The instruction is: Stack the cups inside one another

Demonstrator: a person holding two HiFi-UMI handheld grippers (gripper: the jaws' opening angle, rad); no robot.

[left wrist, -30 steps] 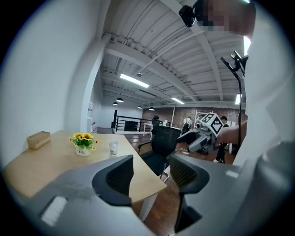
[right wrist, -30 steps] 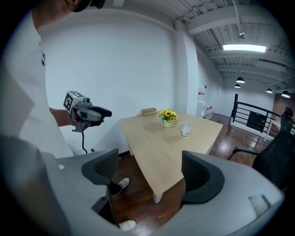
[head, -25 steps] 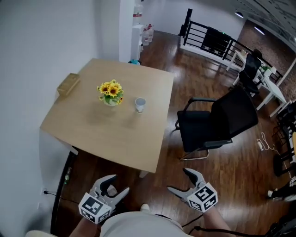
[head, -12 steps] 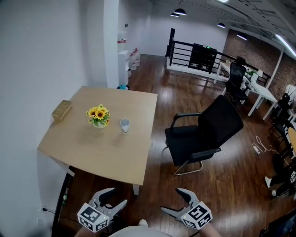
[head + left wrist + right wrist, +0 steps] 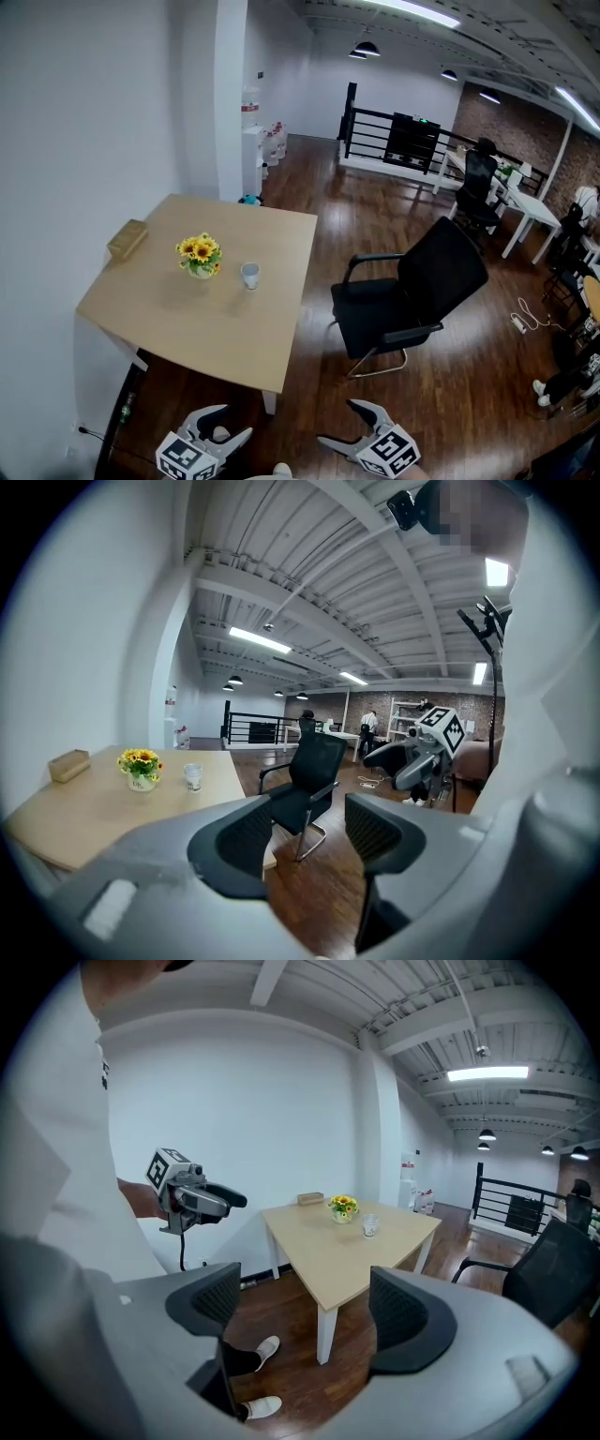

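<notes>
A single white cup (image 5: pixel 249 275) stands on the light wooden table (image 5: pixel 187 319), just right of a small vase of sunflowers (image 5: pixel 199 256). The same cup (image 5: pixel 192 777) shows in the left gripper view and, far off, the cup (image 5: pixel 370 1227) in the right gripper view. Both grippers hang low at the picture's bottom edge, well short of the table. My left gripper (image 5: pixel 230 430) is open and empty. My right gripper (image 5: pixel 349 423) is open and empty too.
A small wooden box (image 5: pixel 127 239) lies at the table's far left corner. A black office chair (image 5: pixel 412 298) stands right of the table on the dark wood floor. A white wall runs along the left. Railings and desks lie farther back.
The view has tilted up, so the table and cup sit a little farther off and both grippers have dropped toward the bottom edge. Both grippers stay open.
</notes>
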